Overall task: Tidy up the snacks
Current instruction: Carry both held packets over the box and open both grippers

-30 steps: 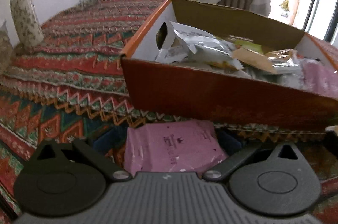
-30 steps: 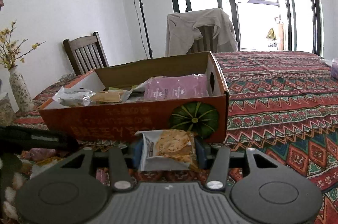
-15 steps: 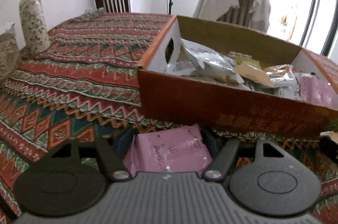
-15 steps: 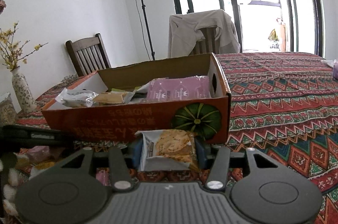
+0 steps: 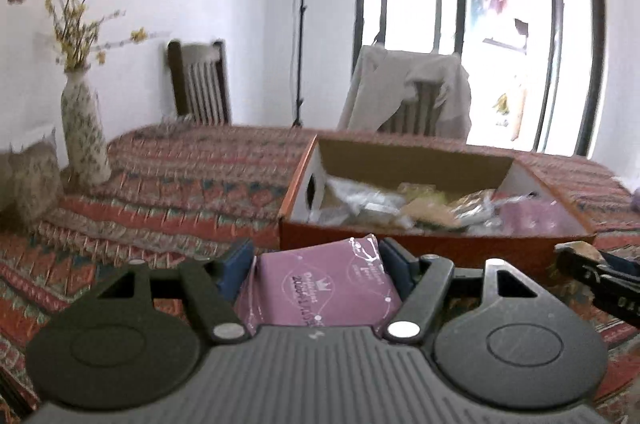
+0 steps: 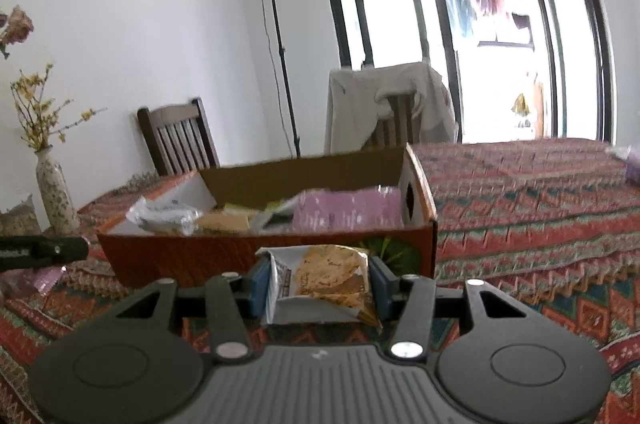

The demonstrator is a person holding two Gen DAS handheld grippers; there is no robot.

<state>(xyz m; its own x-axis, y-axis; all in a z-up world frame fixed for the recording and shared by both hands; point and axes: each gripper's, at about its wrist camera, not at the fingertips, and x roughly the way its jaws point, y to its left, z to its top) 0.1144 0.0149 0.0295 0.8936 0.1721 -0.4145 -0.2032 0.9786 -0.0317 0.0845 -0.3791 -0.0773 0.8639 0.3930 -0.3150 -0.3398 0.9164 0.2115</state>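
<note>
A striped woven cloth (image 5: 192, 180) is covering the desk, which is carrying an orange cardboard box (image 5: 432, 248) filled with snack packets; a floral vase (image 5: 82, 128) is standing at its far left. Wooden chairs and tall windows are lining the white room behind. Compared with a second ago, the left tool (image 5: 316, 266) is sitting higher and is now clenching the purple packet (image 5: 324, 284), lifted before the box. The right tool (image 6: 318, 284) is gripping a cracker packet (image 6: 320, 284). Box contents are blurring together.
</note>
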